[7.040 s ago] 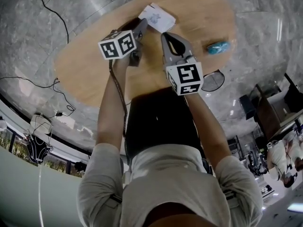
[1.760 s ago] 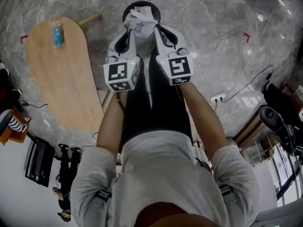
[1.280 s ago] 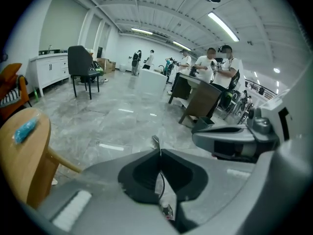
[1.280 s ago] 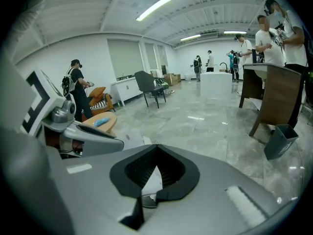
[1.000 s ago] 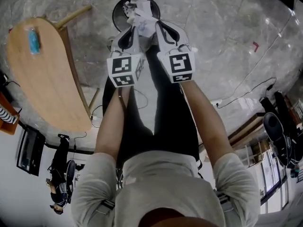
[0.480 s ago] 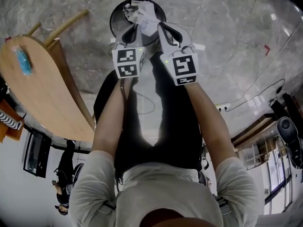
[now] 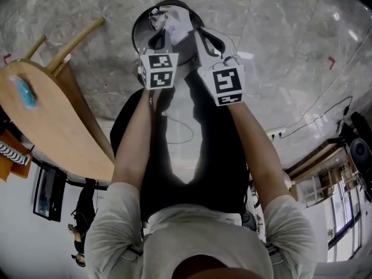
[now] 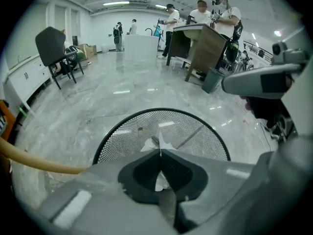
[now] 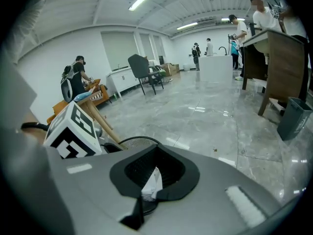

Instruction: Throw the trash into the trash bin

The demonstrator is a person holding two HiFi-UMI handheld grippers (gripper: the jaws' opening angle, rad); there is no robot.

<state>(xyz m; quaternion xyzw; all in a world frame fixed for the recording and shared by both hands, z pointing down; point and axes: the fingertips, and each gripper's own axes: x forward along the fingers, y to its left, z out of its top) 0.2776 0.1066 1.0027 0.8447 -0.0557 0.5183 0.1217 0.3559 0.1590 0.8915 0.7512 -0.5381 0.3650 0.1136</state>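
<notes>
- Head view: left gripper [image 7: 163, 34] and right gripper [image 7: 196, 32] hold one crumpled paper [image 7: 174, 19] above the bin [image 7: 135, 31].
- Only the gripper views show both jaws clamped on it, and the bin's mesh.

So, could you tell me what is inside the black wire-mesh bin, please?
Only bare mesh wall shows inside the black wire-mesh bin; the crumpled white paper held over it and the left gripper hide its bottom.

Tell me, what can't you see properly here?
- Inside of the black wire-mesh trash bin: head view, the white crumpled paper, the left gripper and right gripper cover it.
- The small blue object on the oval wooden table: head view, too small to identify.
- Most of the paper: left gripper view, the grey fingers hide it.
</notes>
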